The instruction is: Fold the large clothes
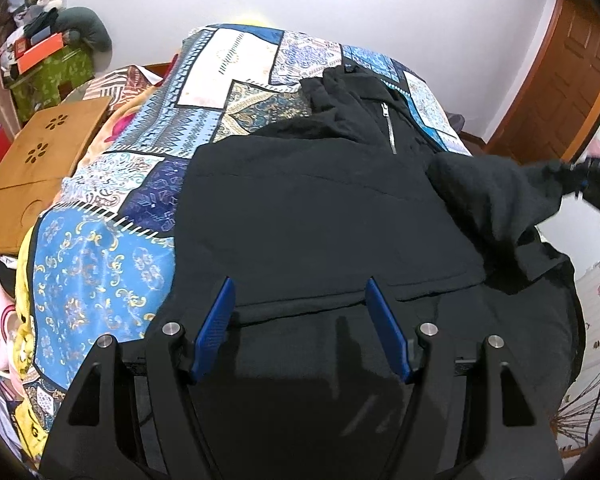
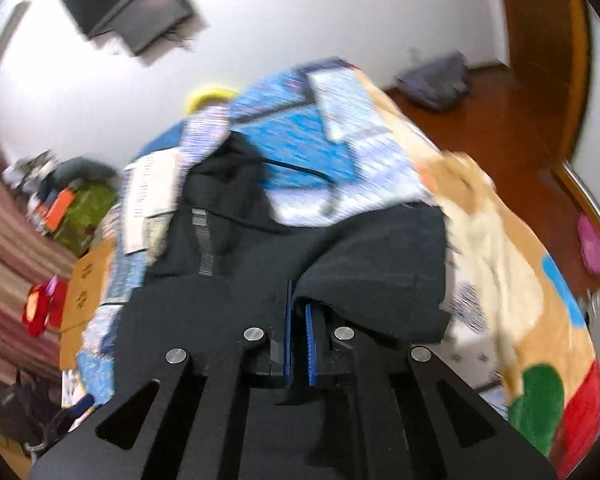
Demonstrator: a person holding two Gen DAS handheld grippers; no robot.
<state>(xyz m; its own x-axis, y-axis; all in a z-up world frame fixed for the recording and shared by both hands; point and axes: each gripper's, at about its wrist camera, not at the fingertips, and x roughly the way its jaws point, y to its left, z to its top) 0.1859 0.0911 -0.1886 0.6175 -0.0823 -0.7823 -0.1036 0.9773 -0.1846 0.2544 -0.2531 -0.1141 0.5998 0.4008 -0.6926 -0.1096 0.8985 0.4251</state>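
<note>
A large black jacket (image 1: 312, 208) with a silver zipper (image 1: 389, 128) lies on the patterned blue bedspread (image 1: 140, 184). My left gripper (image 1: 300, 292) is open above its near hem, with the blue pads apart and nothing between them. My right gripper (image 2: 300, 312) is shut on a black sleeve (image 2: 376, 256) of the jacket and holds it lifted over the body of the jacket. In the left wrist view the right gripper (image 1: 580, 182) shows at the right edge and pulls that sleeve (image 1: 496, 192). The right wrist view is blurred by motion.
A wooden lap desk (image 1: 40, 160) lies at the bed's left side. A cluttered green stand (image 1: 52, 68) is at the back left. A wooden door (image 1: 560, 80) is at the right. A colourful blanket (image 2: 520, 280) hangs at the bed's right side.
</note>
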